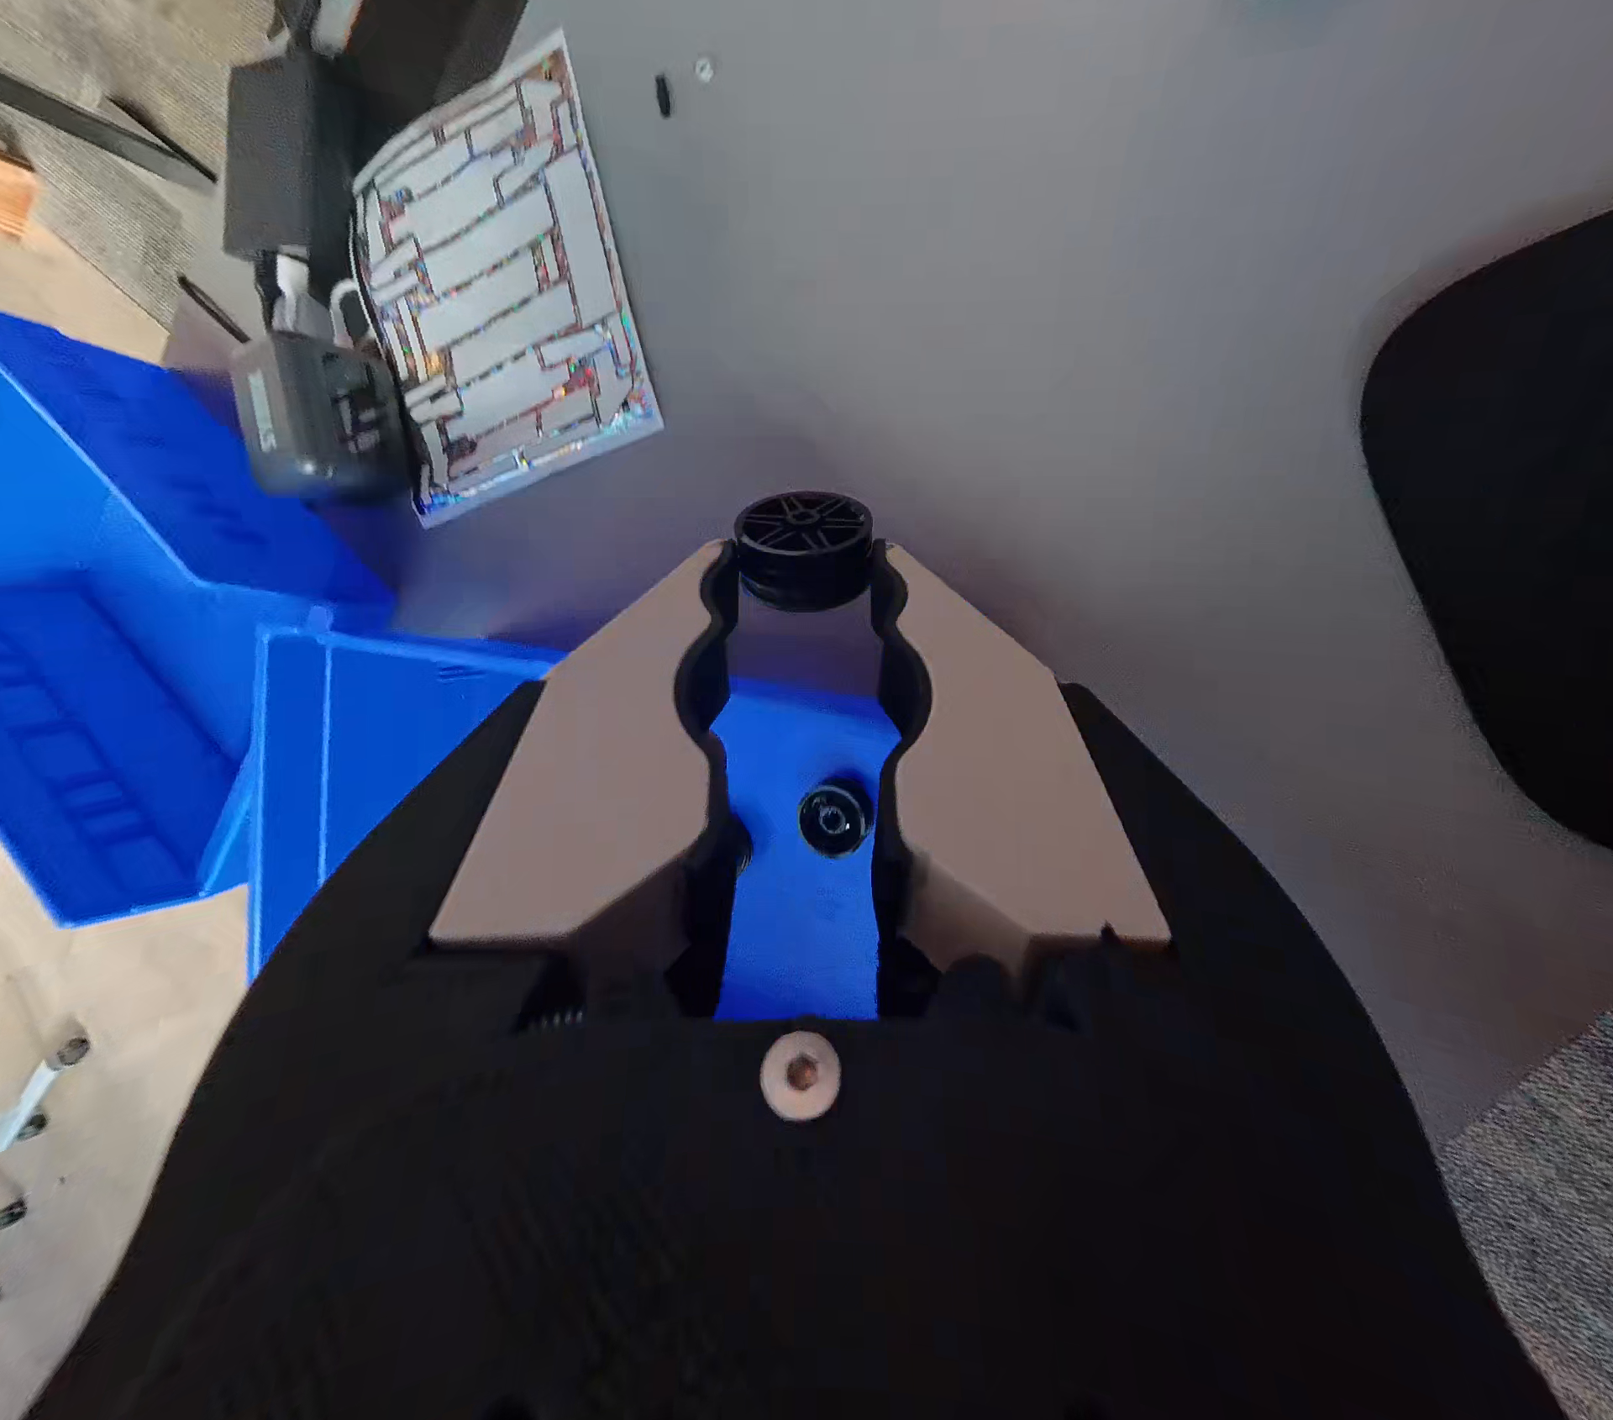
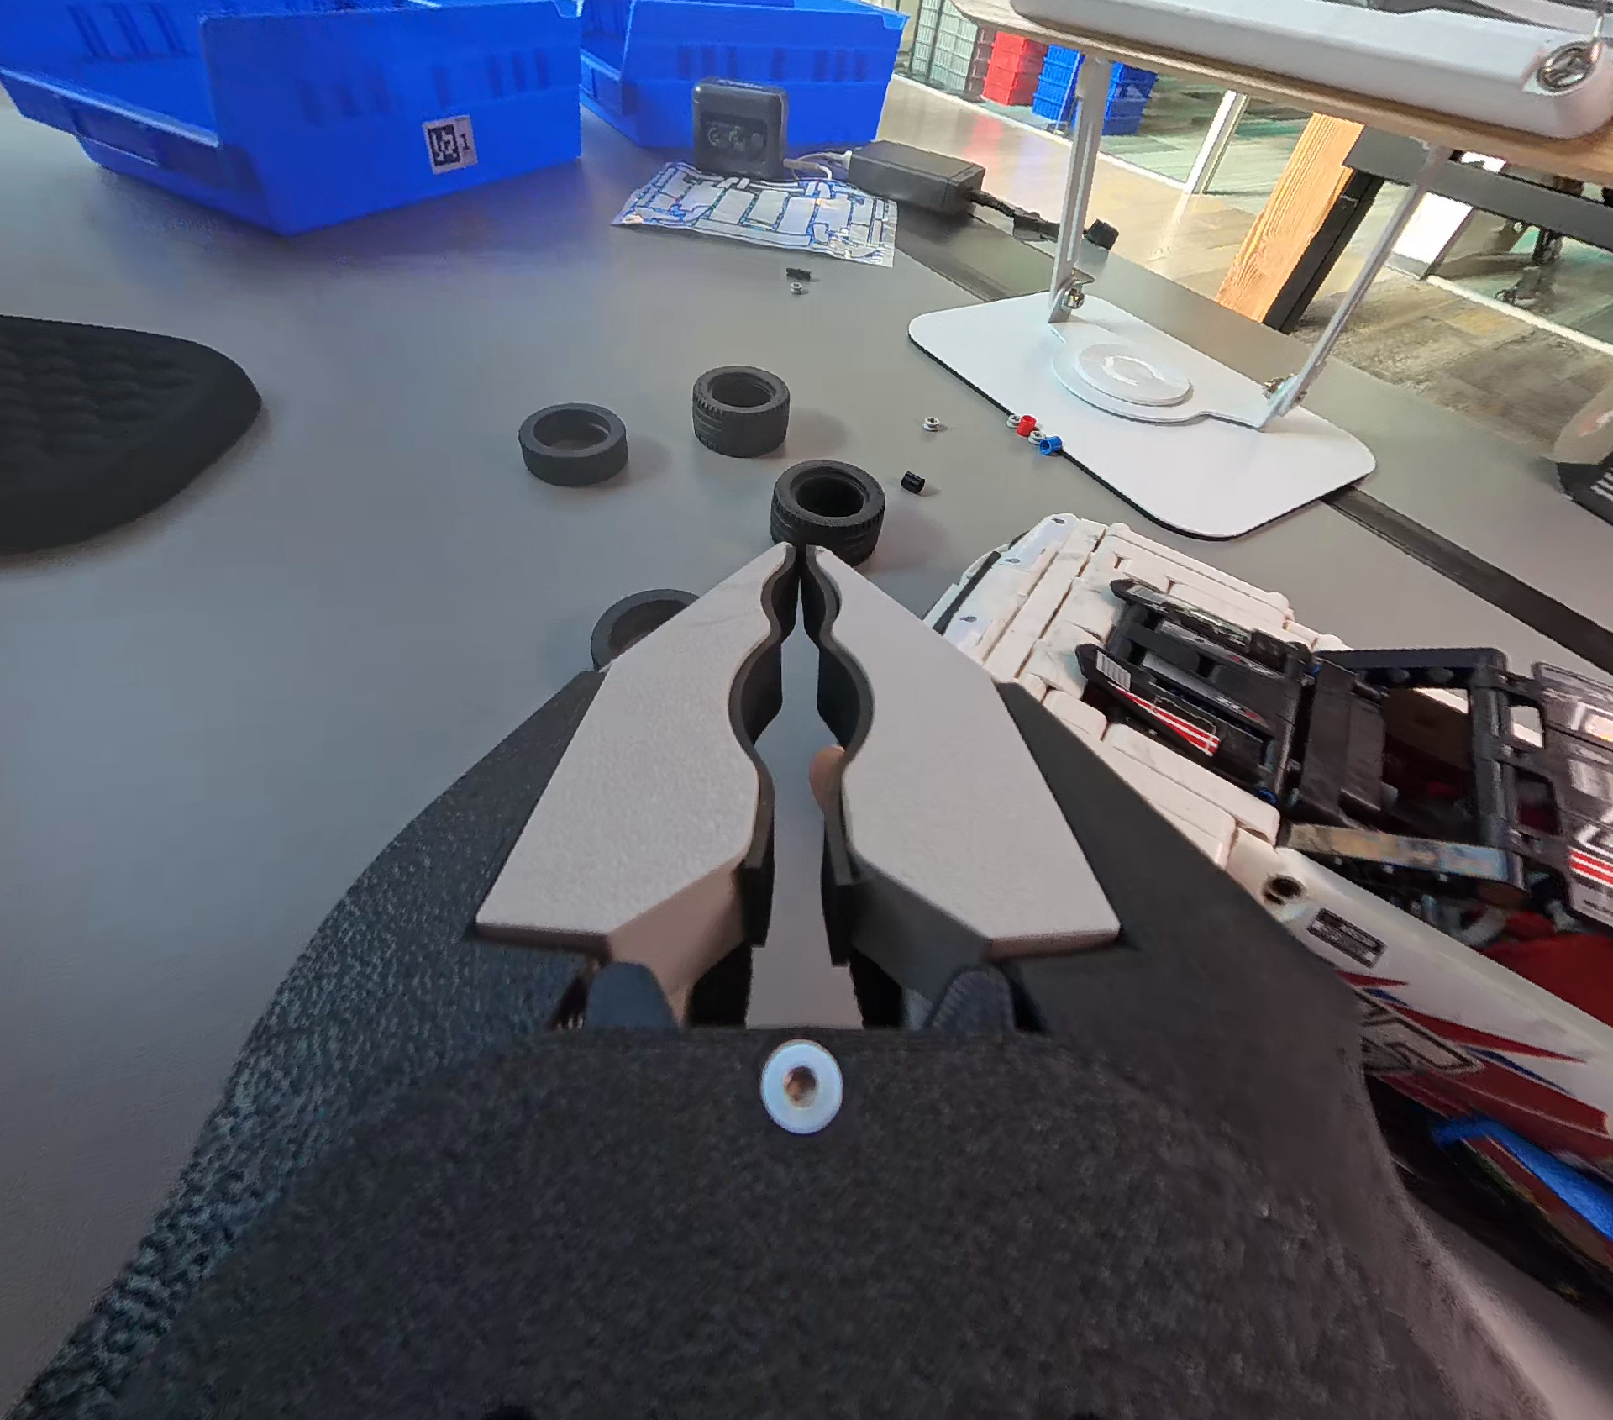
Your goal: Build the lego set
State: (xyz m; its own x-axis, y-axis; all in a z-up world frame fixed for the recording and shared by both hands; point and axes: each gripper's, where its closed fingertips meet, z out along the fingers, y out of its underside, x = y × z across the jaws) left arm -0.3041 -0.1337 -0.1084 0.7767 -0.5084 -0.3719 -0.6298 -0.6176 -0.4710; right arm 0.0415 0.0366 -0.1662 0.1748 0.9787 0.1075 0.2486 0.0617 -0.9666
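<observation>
The left claw [image 1: 803, 549] grips a black spoked wheel hub [image 1: 801, 547] at its tips, held above the near edge of a blue bin [image 1: 288, 749], where another black piece [image 1: 833, 815] lies on the bin floor. The right claw [image 2: 801, 564] is clenched on nothing, low over the grey table [image 2: 349, 680]. Just beyond its tips stands a black tyre [image 2: 827, 509], with more tyres [image 2: 573, 442] farther left. The white lego car [image 2: 1222, 749] lies just right of it.
</observation>
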